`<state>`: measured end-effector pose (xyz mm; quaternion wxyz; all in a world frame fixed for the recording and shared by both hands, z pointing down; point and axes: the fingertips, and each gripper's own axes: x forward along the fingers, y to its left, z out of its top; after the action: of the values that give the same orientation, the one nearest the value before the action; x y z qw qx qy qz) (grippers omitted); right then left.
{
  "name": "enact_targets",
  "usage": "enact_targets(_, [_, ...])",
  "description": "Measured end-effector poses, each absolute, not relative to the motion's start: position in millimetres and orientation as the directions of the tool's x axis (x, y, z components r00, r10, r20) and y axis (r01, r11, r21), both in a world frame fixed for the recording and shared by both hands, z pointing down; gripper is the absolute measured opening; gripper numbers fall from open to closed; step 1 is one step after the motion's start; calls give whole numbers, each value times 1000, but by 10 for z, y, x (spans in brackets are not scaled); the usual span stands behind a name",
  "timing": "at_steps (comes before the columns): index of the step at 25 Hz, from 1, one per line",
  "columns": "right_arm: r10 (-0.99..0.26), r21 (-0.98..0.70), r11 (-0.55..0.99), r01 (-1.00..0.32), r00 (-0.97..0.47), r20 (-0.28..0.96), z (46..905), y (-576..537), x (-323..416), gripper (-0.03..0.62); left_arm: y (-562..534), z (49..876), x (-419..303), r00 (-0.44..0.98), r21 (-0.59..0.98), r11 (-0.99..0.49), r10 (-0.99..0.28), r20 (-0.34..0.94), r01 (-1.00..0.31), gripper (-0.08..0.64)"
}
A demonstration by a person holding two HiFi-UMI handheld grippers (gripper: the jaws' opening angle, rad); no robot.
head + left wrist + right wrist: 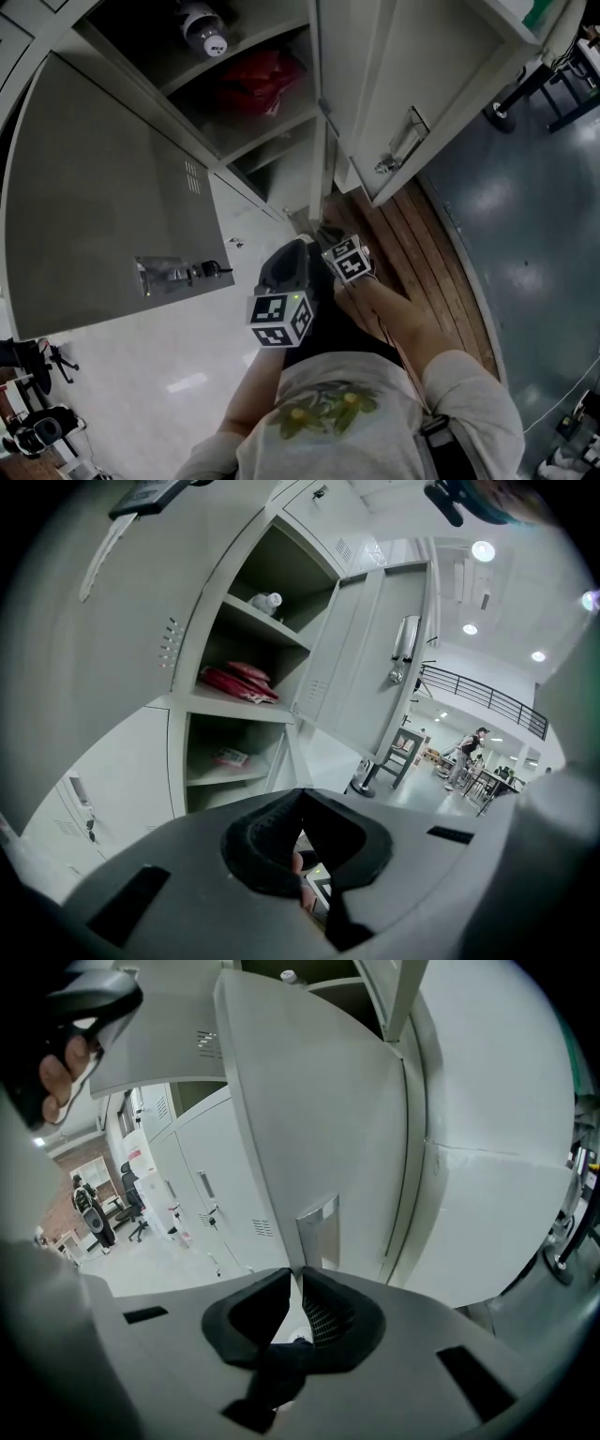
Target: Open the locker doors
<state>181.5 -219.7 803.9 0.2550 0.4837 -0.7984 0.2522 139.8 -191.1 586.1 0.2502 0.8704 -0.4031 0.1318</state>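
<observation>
Head view dim and bluish; open locker at top sits in deep shadow, soft glare patches on floor lower left and right. Left gripper view brighter, ceiling lights blown out upper right. Both gripper views fisheye: black vignetted corners, bowed lines, blurred near foreground.

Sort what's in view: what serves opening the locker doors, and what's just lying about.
For the job:
left gripper
right gripper
open grey door
open right door
door handle, just ahead of the right gripper

Just lying about:
bottle
red bag
small packet
</observation>
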Motion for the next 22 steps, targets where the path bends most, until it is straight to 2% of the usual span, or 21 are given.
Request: enact_targets(22, [-682,-124,295,-947,-300,668,8040,-1998,2301,49,-1842,5821,1413,644,327,-555,-635,427,-765,29])
